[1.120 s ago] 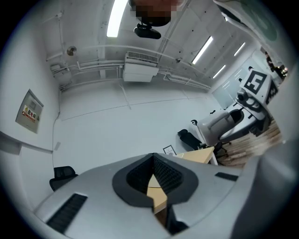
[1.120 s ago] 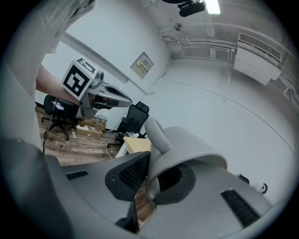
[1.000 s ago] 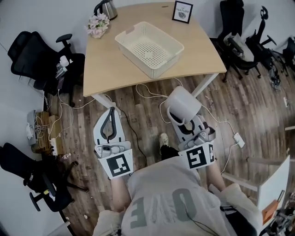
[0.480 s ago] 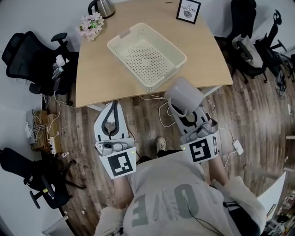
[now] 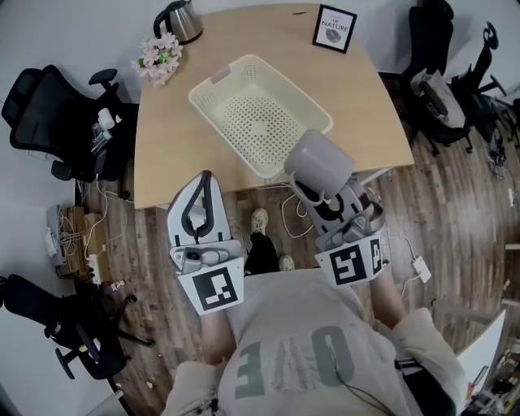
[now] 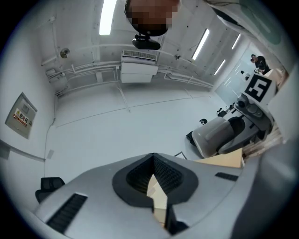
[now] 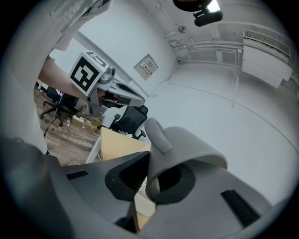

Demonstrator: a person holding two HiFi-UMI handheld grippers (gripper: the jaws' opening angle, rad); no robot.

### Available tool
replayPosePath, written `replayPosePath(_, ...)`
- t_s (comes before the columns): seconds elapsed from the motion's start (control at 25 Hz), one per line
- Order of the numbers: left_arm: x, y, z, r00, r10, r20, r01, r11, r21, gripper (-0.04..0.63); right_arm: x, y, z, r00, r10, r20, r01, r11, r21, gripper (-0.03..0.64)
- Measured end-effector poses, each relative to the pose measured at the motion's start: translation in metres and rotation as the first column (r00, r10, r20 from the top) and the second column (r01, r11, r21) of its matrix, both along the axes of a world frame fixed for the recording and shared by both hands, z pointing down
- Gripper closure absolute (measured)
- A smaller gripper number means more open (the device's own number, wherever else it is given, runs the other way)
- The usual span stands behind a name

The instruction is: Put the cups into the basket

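One grey cup (image 5: pixel 318 162). One cream basket (image 5: pixel 258 122). Two grippers, each with one marker cube at its rear.

On the wooden surface (image 5: pixel 171 122): the basket at the middle, set at a slant, its perforated bottom bare. Along the far edge, one kettle (image 5: pixel 180 20), one bunch of pink flowers (image 5: pixel 158 58) and one framed print (image 5: pixel 335 27).

Cup pinched between the jaws of the right gripper (image 5: pixel 313 191), over the near edge of the surface and overlapping the basket's near corner from above. Not in the basket.

Left gripper (image 5: pixel 203 183) beside it, at the surface's near edge. Jaws pressed together at the tips, with nothing between them.

Only in the head view: the basket's whole inside and the office chairs on the wood floor at both sides.

Only in the left gripper view: a wall air conditioner (image 6: pixel 138 70) and ceiling lights, with the cup (image 6: pixel 212 136) off to the right.

Only in the right gripper view: the cup's handle (image 7: pixel 156 133) up close, just above the jaws.
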State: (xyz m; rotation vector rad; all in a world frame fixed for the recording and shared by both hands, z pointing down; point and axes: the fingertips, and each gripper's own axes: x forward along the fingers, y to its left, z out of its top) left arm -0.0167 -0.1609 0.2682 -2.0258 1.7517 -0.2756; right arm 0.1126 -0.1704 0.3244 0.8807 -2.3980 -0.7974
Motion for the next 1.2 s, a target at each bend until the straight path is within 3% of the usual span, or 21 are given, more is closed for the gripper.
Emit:
replayPosePath(0.24,-0.001,-0.064,-0.003,0.998,0.055,-0.01,-0.054,0.998,0.017,0.588,-0.012,-0.056,-0.002,0.999,0.038,-0.02,-0.038,0.999,0.01,0.588)
replayPosePath(0.88,-0.073,-0.248,-0.018,0.982,0.177,-0.059,-0.175,0.984,0.025,0.588,-0.079,-0.214,-0.018,0.982,0.188,-0.031,-0.188,0.982,-0.001,0.589)
replayPosePath(1.0,-0.07,-0.265,-0.008,0.978,0.192,-0.083,-0.193,0.981,-0.006,0.588,-0.081,-0.226,-0.014,0.978,0.208,-0.025,-0.209,0.978,-0.017,0.588)
replayPosePath(1.2,-0.05,-0.28,-0.005,0.975,0.216,-0.053,-0.217,0.976,-0.009,0.588,-0.079,-0.242,-0.011,0.984,0.176,-0.039,-0.178,0.983,-0.049,0.589)
